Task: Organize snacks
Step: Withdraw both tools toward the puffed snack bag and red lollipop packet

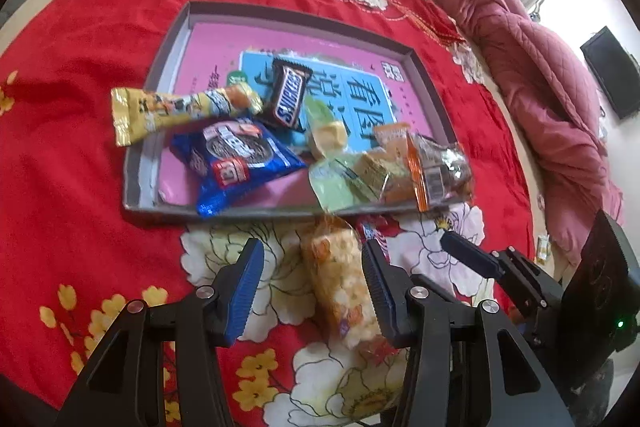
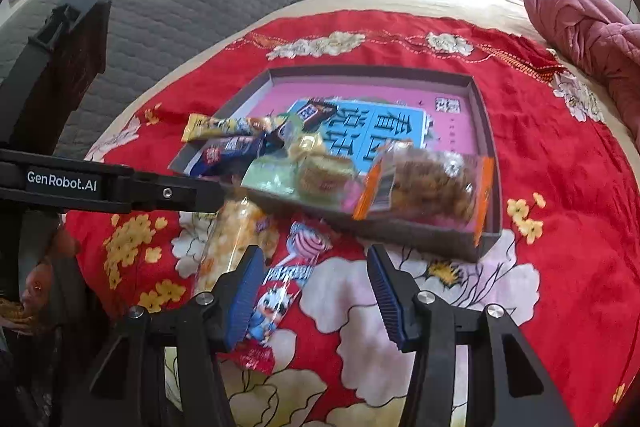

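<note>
Left gripper (image 1: 314, 283) stands half open, the puffed-rice bar (image 1: 340, 291) lying on the bed between its fingers, pads seemingly untouched: centre it, then close gently. Right gripper (image 2: 316, 287) is half open and empty, lollipop packet (image 2: 280, 287) beside its left finger. Beyond both, the tray (image 1: 138, 183) rim needs clearing; its far end has room

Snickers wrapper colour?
Dark brown, white-and-blue lettering: Snickers bar; clearest in left wrist view.
</note>
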A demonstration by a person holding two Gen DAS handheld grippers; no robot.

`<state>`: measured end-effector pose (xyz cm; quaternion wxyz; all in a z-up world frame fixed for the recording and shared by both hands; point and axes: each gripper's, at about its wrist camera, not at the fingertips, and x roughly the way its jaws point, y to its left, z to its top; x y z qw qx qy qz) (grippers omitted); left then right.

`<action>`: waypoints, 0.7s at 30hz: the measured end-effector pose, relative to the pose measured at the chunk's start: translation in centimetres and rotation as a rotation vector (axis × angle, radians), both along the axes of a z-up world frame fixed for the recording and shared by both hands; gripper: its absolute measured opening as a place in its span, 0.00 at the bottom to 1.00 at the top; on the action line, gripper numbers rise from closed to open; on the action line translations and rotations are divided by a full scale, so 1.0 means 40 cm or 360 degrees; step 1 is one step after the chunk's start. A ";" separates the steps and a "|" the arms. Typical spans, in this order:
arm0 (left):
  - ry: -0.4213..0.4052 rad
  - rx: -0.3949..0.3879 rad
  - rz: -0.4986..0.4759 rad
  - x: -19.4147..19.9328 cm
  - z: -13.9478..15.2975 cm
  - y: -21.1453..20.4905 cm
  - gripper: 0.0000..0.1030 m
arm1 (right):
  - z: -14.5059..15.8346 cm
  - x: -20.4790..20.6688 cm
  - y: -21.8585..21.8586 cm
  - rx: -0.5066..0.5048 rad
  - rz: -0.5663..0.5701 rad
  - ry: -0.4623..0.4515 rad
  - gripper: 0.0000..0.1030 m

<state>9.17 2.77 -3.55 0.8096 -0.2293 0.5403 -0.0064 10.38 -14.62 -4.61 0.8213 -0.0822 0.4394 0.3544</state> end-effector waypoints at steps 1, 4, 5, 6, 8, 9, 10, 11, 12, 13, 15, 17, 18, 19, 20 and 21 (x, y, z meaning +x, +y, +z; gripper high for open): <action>0.0009 -0.0010 -0.0001 0.000 -0.005 -0.006 0.51 | -0.004 -0.004 0.003 -0.0011 0.0007 0.0008 0.52; 0.0037 -0.0039 0.0000 0.005 -0.018 -0.016 0.51 | -0.013 -0.008 0.011 -0.0011 0.0026 0.0041 0.52; 0.0044 -0.0052 -0.0002 0.006 -0.023 -0.019 0.51 | -0.017 -0.010 0.014 -0.0015 0.0034 0.0052 0.52; 0.0052 -0.0062 -0.0006 0.007 -0.028 -0.023 0.51 | -0.020 -0.011 0.016 -0.0023 0.0038 0.0055 0.52; 0.0079 -0.0073 -0.0010 0.012 -0.041 -0.032 0.51 | -0.028 -0.014 0.021 -0.0039 0.0050 0.0063 0.52; 0.0086 -0.0079 -0.0012 0.013 -0.045 -0.033 0.51 | -0.030 -0.014 0.023 -0.0040 0.0051 0.0069 0.52; 0.0099 -0.0087 -0.0012 0.016 -0.053 -0.036 0.51 | -0.035 -0.015 0.025 -0.0038 0.0056 0.0084 0.52; 0.0110 -0.0091 -0.0012 0.017 -0.060 -0.039 0.51 | -0.039 -0.015 0.028 -0.0040 0.0058 0.0093 0.52; 0.0117 -0.0091 -0.0011 0.020 -0.066 -0.041 0.51 | -0.043 -0.015 0.030 -0.0043 0.0061 0.0101 0.52; 0.0122 -0.0083 -0.0010 0.020 -0.072 -0.041 0.51 | -0.047 -0.016 0.034 -0.0049 0.0066 0.0110 0.52; 0.0136 -0.0065 -0.0003 0.023 -0.083 -0.041 0.51 | -0.058 -0.016 0.041 -0.0062 0.0073 0.0131 0.52; 0.0139 -0.0079 0.0006 0.022 -0.093 -0.036 0.51 | -0.068 -0.016 0.048 -0.0055 0.0080 0.0158 0.52; 0.0149 -0.0082 0.0018 0.021 -0.100 -0.032 0.51 | -0.072 -0.015 0.051 -0.0050 0.0082 0.0173 0.52; 0.0158 -0.0088 0.0022 0.020 -0.105 -0.028 0.51 | -0.077 -0.016 0.054 -0.0040 0.0083 0.0186 0.52; 0.0160 -0.0092 0.0025 0.019 -0.110 -0.026 0.51 | -0.079 -0.014 0.056 -0.0033 0.0078 0.0192 0.52; 0.0162 -0.0100 0.0032 0.018 -0.114 -0.022 0.51 | -0.081 -0.012 0.057 -0.0021 0.0073 0.0203 0.51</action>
